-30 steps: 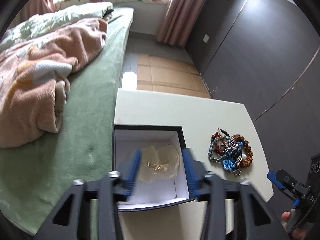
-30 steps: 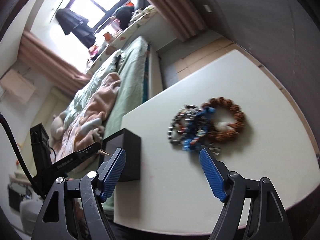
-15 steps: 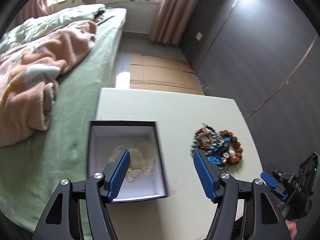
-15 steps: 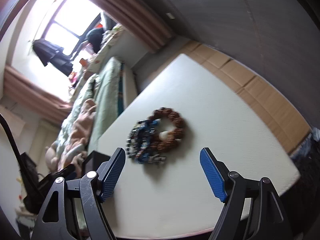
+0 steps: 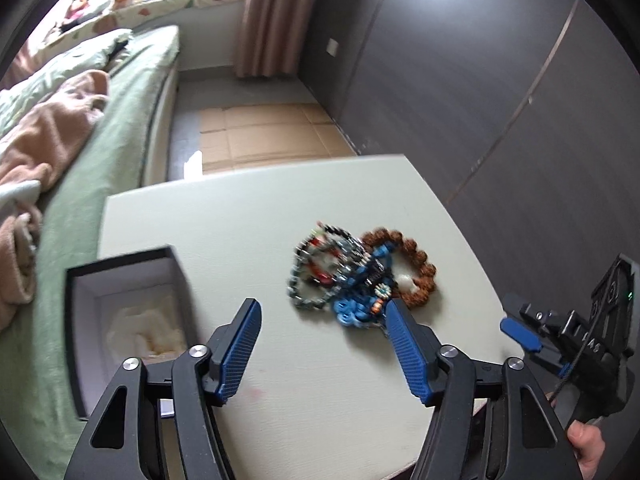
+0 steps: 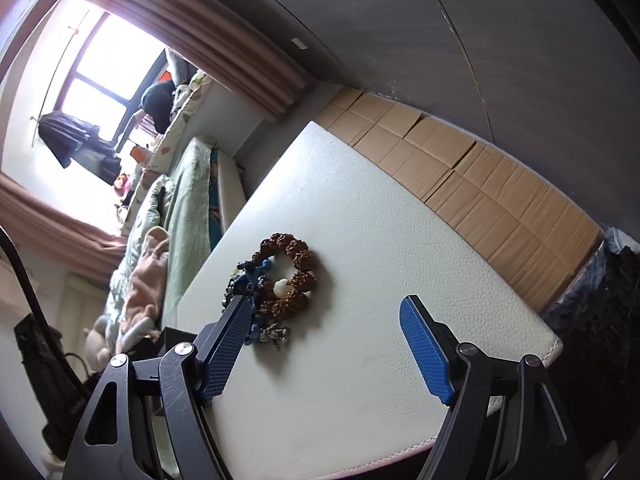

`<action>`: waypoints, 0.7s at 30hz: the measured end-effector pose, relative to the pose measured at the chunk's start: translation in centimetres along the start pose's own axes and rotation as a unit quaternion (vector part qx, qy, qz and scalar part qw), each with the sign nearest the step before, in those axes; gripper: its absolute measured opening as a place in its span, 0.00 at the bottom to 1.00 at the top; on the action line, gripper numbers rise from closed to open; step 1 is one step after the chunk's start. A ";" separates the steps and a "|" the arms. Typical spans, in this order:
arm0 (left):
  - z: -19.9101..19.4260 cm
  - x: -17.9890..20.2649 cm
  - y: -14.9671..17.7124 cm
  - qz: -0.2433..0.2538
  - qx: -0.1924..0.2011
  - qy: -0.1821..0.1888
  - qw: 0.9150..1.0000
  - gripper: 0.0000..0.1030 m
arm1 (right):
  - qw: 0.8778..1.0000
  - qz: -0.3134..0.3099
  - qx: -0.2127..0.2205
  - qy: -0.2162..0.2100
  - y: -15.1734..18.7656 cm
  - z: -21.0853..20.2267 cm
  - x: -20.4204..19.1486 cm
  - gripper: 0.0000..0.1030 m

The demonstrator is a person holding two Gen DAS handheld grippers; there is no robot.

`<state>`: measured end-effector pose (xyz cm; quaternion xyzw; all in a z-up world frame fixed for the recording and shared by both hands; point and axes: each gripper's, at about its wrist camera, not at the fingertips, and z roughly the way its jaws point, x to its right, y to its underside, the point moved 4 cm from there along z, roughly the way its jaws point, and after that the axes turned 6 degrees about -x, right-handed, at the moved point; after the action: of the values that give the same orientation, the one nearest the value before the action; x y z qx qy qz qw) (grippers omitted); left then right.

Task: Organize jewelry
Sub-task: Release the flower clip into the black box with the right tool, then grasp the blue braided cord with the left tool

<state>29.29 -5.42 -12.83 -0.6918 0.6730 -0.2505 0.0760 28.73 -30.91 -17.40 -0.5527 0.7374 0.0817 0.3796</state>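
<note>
Bracelets (image 5: 356, 276) now sit nearly centred ahead of the left gripper (image 5: 322, 344), which a second ago hung over the box (image 5: 128, 320); the box has slid to that view's left. The right gripper (image 6: 326, 344) has swung too, so the box it earlier framed is now almost hidden behind its left finger. Both grippers hover above the table (image 5: 248, 220), fingers spread wide and holding nothing. The box stands open at the table's left edge with a pale crumpled pouch (image 5: 144, 332) inside. The tangled bracelets lie on the table right of the box, well apart from it.
</note>
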 end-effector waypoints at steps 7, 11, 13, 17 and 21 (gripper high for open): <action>3.6 2.7 0.6 0.041 -0.029 0.001 0.999 0.58 | 1.000 -0.009 -0.010 0.018 0.2 0.7 -0.1 0.75; 5.6 3.6 0.6 0.061 -0.045 -0.006 0.997 0.54 | 1.000 -0.012 -0.009 0.025 0.1 0.7 -0.1 0.75; 6.2 3.9 0.7 0.070 -0.048 -0.011 0.996 0.54 | 1.000 -0.010 -0.007 0.025 0.0 0.8 0.0 0.75; 7.7 4.3 1.0 0.076 -0.058 -0.022 0.995 0.46 | 0.998 -0.025 -0.013 0.047 -0.1 1.3 -0.3 0.75; 8.0 4.5 1.3 0.090 -0.061 -0.039 0.993 0.20 | 0.998 -0.033 -0.033 0.036 0.2 2.1 -0.9 0.75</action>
<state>31.62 -11.77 -19.22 -0.6407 0.7433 -0.1737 0.0825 29.67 -29.06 -18.35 -0.5917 0.7285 0.0734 0.3374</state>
